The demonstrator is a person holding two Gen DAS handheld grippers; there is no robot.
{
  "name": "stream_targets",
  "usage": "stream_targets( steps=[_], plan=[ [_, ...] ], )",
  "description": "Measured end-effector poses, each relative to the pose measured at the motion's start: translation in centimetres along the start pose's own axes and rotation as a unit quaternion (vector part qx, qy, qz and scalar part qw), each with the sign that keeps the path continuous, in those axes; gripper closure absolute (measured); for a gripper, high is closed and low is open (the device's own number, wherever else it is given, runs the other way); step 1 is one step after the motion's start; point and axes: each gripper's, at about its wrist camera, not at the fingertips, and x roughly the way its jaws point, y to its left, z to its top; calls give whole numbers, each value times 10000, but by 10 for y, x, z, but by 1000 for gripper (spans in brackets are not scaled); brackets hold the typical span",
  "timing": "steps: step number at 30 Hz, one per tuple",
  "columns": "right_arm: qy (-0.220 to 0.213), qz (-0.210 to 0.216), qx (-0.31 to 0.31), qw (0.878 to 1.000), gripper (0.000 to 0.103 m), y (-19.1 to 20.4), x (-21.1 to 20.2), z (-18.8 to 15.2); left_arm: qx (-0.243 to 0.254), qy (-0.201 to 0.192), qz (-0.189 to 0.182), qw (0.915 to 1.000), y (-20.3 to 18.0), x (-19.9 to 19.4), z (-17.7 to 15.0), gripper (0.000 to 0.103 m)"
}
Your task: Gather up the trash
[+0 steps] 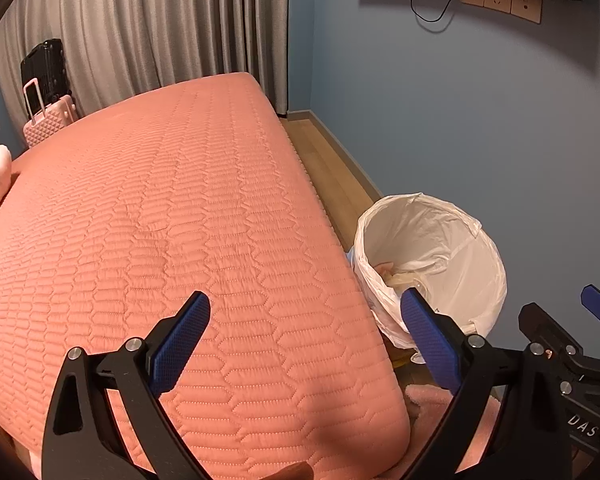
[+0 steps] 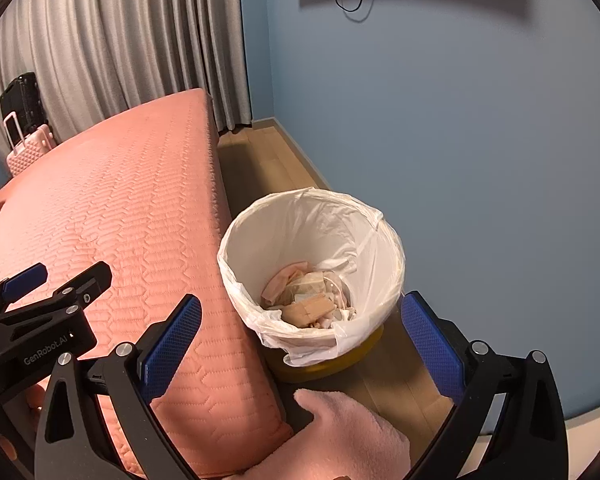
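A yellow trash bin lined with a white plastic bag [image 2: 364,224] stands on the floor beside the bed; it also shows in the left wrist view [image 1: 460,248]. Crumpled paper and wrapper trash [image 2: 308,298] lies in its bottom. My right gripper [image 2: 300,340] is open and empty, held above the bin's near rim. My left gripper [image 1: 304,340] is open and empty over the near corner of the pink quilted bed [image 1: 180,220]. Each gripper shows at the edge of the other's view.
A pink fluffy cloth [image 2: 352,432] lies below the bed's near corner. A pink suitcase [image 1: 48,120] and a black one [image 1: 44,64] stand by grey curtains. A blue wall [image 2: 480,160] is to the right, with wood floor [image 2: 260,160] between it and the bed.
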Motion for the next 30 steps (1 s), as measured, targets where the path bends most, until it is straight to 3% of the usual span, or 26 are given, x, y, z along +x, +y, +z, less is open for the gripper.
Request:
stream_targets(
  steps=[30],
  plan=[
    [95, -55, 104, 9999, 5, -12, 8, -5, 78, 107, 199, 9997, -13, 2, -7, 8]
  ],
)
